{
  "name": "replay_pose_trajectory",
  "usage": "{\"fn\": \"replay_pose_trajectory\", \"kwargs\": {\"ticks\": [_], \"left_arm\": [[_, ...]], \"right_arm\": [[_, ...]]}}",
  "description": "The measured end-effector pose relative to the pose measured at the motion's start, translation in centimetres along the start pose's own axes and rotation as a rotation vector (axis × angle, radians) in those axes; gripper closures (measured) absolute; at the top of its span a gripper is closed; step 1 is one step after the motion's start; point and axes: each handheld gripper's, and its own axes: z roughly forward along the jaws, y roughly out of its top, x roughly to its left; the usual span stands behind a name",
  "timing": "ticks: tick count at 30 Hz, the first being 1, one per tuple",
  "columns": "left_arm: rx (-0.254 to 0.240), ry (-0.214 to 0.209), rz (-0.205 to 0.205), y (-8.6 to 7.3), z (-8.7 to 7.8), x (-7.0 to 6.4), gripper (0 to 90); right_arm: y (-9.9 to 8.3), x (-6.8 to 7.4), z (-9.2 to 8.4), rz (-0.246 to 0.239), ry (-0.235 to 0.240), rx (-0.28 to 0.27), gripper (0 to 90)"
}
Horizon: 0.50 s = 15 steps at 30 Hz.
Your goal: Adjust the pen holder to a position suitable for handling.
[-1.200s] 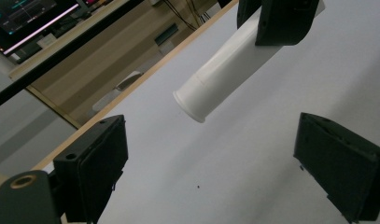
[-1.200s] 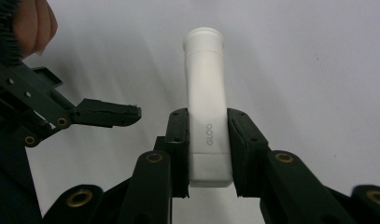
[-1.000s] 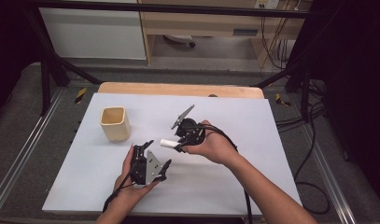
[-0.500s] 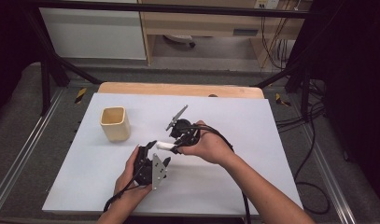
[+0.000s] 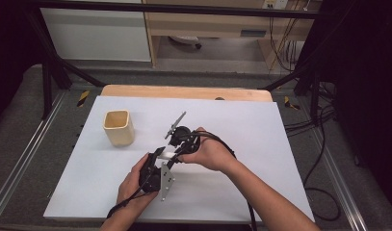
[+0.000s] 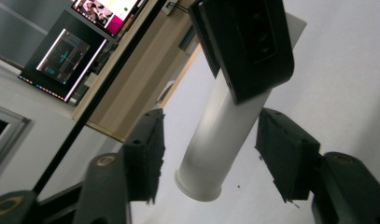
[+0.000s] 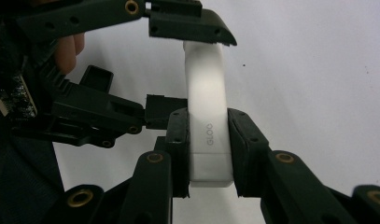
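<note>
Bench (image 5: 280, 144) open right of and behind the hands, and along the near-left edge. Only standing obstacle: beige square cup (image 5: 119, 127) at left, well apart from left gripper (image 5: 157, 161). Right gripper (image 5: 176, 153) nearly meets it mid-bench over the white tube (image 5: 168, 154); the gap between them looks too tight to pass, hard to judge.

White tube (image 7: 206, 116), plain, faint grey lettering on its side. Left gripper (image 6: 211, 154): black jaws, brass-coloured pivot pins, grey plate. Right gripper (image 7: 207, 144): black, same brass-coloured pins. Cup (image 5: 119, 127): pale yellow-cream, unpatterned. Desk (image 5: 261, 125): plain white sheet over light wood showing along the far edge.
</note>
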Motion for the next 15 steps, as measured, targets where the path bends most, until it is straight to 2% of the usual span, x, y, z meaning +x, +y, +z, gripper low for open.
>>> {"fn": "replay_pose_trajectory", "kwargs": {"ticks": [4, 8, 11, 15], "left_arm": [[0.004, 0.003, 0.014, -0.04, -0.01, -0.15, 49.9], [0.002, 0.003, 0.046, 0.01, -0.04, -0.29, 55.9], [0.019, -0.012, 0.077, 0.06, -0.09, -0.36, 62.9], [0.033, -0.023, 0.096, 0.06, -0.06, -0.48, 64.9]], "right_arm": [[0.04, 0.0, 0.06, 0.0, 0.0, 0.008, 71.1], [0.08, 0.03, 0.06, 0.004, 0.003, 0.005, 71.1], [0.13, 0.03, 0.16, 0.006, 0.008, 0.003, 71.1], [0.17, 0.07, 0.36, 0.007, 0.01, 0.004, 70.7]]}}
